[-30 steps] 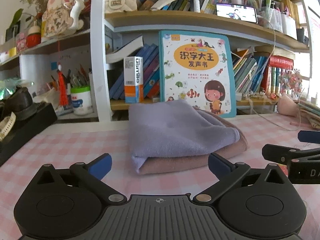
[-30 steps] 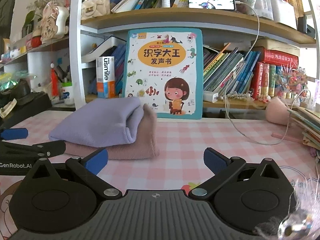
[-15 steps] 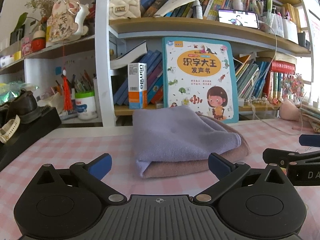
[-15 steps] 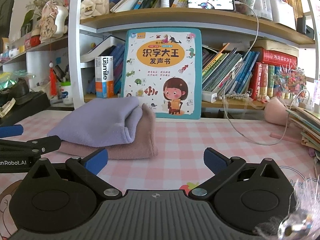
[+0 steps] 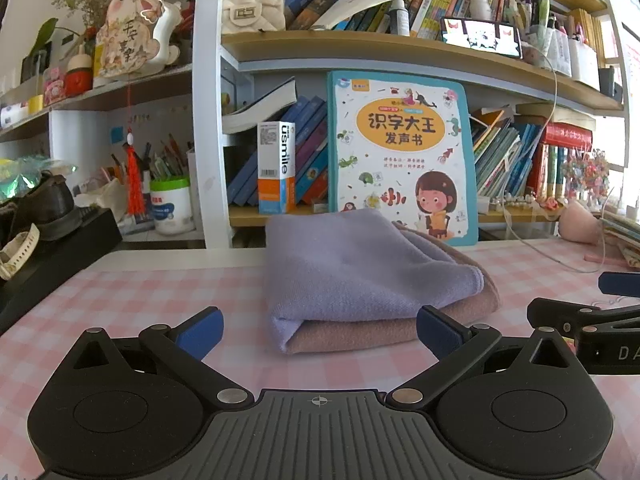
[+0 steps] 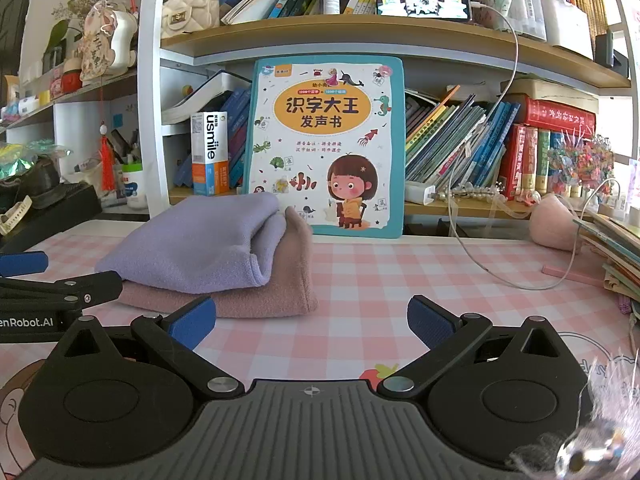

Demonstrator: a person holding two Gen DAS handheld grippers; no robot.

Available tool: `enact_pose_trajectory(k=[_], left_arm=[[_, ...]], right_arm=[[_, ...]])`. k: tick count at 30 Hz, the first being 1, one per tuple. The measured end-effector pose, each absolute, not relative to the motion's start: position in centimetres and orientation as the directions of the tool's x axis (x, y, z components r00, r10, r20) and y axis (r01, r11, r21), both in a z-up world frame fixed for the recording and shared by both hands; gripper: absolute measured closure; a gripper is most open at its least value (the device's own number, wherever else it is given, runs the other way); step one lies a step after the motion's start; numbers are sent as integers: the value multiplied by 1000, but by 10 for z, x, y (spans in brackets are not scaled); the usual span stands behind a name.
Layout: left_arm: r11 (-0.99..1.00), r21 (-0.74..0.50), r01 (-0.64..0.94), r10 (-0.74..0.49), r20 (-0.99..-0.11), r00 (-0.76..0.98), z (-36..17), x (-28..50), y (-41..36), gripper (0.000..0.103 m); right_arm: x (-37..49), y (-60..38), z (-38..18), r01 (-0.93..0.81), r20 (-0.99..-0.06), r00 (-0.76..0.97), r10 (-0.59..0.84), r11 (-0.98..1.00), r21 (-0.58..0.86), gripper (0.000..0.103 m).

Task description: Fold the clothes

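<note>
Both claws, left and right, gaped wide, holding nothing. Ahead of them lay 2 folded cloths: purple atop pink.

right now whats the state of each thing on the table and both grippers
purple cloth: folded, lying on top of the pink cloth
pink cloth: folded, flat on the table, under the purple one
picture book: upright, closed, behind the cloths
left gripper: open, holding nothing
right gripper: open, holding nothing
</note>
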State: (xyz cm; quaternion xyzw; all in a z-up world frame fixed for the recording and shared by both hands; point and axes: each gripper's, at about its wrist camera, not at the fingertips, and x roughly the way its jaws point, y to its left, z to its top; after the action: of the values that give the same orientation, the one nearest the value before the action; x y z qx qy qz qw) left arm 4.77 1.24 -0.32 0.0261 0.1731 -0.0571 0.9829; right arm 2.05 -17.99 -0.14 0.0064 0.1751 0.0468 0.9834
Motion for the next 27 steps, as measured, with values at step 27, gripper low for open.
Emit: enact_pose_trajectory(k=[27], left_arm=[[993,25,119,-103,-348,932,-3,48,13,0]], right_arm=[[22,-180,-2,-91,-346,934,94,996,27,0]])
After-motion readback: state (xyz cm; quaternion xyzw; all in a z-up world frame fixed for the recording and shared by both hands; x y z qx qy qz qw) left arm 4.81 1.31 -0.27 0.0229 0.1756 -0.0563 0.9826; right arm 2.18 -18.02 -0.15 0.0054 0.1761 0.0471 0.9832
